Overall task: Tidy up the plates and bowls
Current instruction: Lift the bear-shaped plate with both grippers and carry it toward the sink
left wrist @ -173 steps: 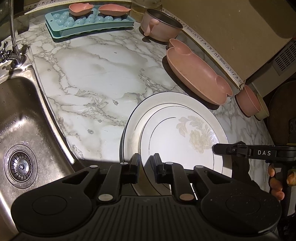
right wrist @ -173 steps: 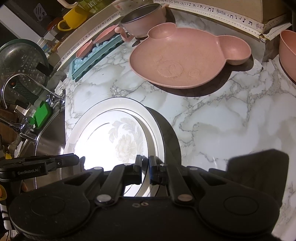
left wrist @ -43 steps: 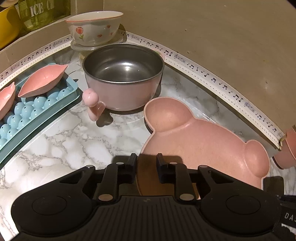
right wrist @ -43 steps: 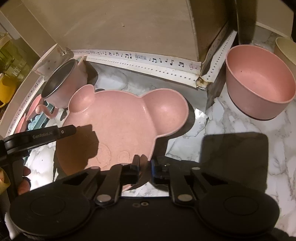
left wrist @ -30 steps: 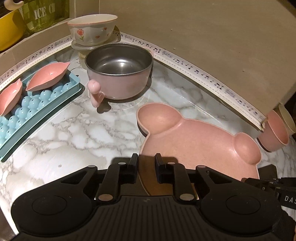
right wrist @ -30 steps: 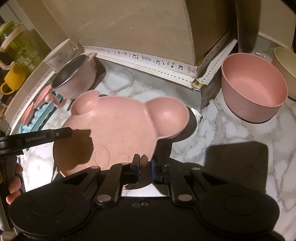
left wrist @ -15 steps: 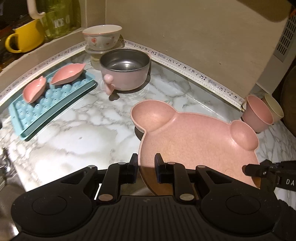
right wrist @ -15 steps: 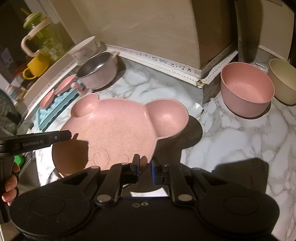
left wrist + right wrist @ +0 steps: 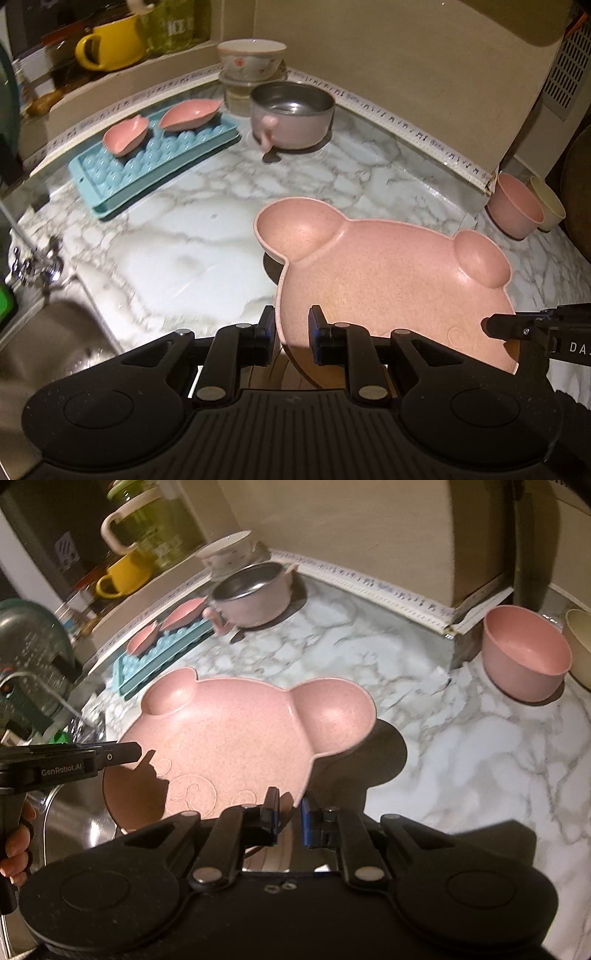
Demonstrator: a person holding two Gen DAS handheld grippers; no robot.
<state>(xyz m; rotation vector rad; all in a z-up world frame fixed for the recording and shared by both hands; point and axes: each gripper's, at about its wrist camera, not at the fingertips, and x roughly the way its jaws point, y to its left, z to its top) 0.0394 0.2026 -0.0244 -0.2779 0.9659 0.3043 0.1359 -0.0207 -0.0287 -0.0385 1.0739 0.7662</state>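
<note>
Your left gripper (image 9: 291,325) and right gripper (image 9: 287,806) are each pinched narrow on opposite rims of the pink bear-shaped plate (image 9: 388,273), which you hold above the marble worktop (image 9: 192,251); since a second ago it has come up and away from the wall; it is speckled, two round ear wells, a face embossed near the right gripper.

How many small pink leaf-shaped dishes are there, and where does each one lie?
2. Both lie on the blue ice tray: one leaf dish at its left part, the other leaf dish to its right, nearer the steel-lined pink bowl. None seems hidden.
</note>
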